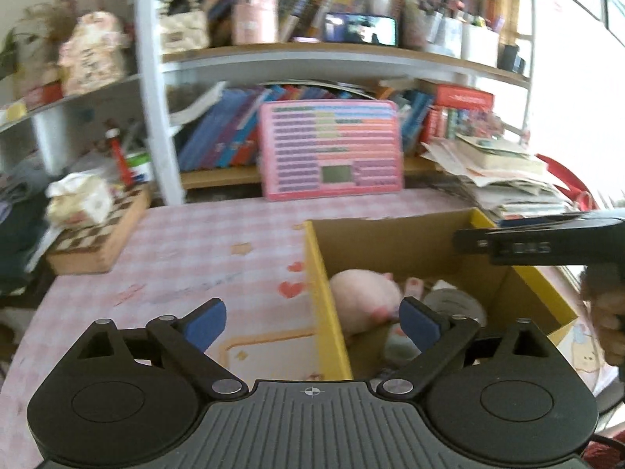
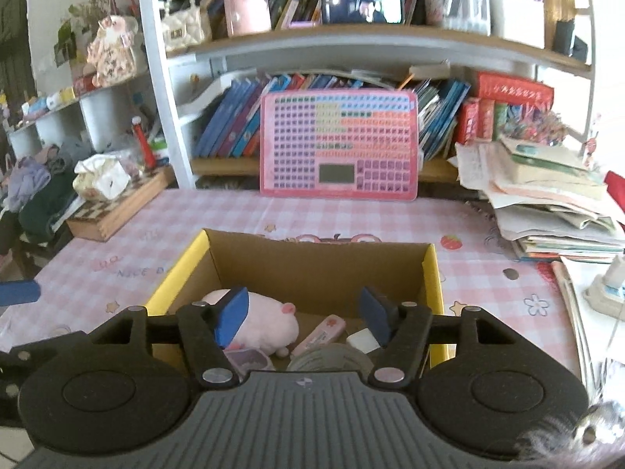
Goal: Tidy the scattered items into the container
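the left gripper (image 1: 312, 326) is spread wide with nothing between its blue pads, and the right gripper (image 2: 302, 318) is released too, about half open and empty. just past them on the pink checked table (image 2: 234, 211) sits the yellow-edged cardboard box (image 2: 433, 273), holding a pink plush (image 2: 269, 324), a pink case (image 2: 320, 334) and a white eraser (image 2: 361, 341).

Probably a child's study corner at home: crowded bookshelves (image 2: 351, 8), a pink gingham tablecloth (image 2: 351, 215), a toy keyboard (image 2: 339, 144).

Faint handwriting on the pink checked tablecloth (image 2: 129, 269) reads something like "NICE D"; print on the red box (image 2: 511, 92) stays illegible to me.
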### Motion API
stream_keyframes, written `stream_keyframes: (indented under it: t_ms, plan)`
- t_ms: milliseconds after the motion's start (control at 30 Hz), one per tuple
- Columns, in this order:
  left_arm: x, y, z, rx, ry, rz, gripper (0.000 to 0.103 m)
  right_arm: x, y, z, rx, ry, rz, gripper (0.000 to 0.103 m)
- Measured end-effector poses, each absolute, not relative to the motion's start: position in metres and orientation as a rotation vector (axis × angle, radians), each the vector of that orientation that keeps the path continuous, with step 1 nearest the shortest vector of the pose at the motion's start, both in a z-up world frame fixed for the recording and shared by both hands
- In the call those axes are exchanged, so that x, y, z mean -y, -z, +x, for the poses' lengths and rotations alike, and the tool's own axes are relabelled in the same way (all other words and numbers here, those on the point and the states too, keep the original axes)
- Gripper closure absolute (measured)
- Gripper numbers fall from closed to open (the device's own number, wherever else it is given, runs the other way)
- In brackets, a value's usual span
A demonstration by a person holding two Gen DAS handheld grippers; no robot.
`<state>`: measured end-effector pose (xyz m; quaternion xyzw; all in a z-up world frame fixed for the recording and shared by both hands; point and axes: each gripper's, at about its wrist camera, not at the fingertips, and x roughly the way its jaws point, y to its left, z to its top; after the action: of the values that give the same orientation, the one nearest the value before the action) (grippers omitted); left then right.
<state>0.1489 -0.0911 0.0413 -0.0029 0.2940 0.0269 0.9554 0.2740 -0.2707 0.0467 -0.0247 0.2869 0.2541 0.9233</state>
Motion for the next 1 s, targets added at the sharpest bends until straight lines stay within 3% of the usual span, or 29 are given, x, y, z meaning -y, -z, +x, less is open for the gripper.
stream_keyframes:
  t_ms: [400, 767, 1000]
  plan:
    - [0.059, -0.035, 0.095, -0.584, -0.144, -0.031, 0.000, 0.253, -0.035, 0.194, -0.589, -0.478, -0.070, 0.022]
    - [0.039, -0.021, 0.042, -0.634, -0.189, -0.075, 0.000, 0.234, -0.027, 0.133, -0.620, -0.510, -0.115, 0.020]
    - [0.037, -0.016, 0.022, -0.657, -0.228, -0.030, 0.000, 0.227, -0.021, 0.107, -0.645, -0.500, -0.135, 0.013]
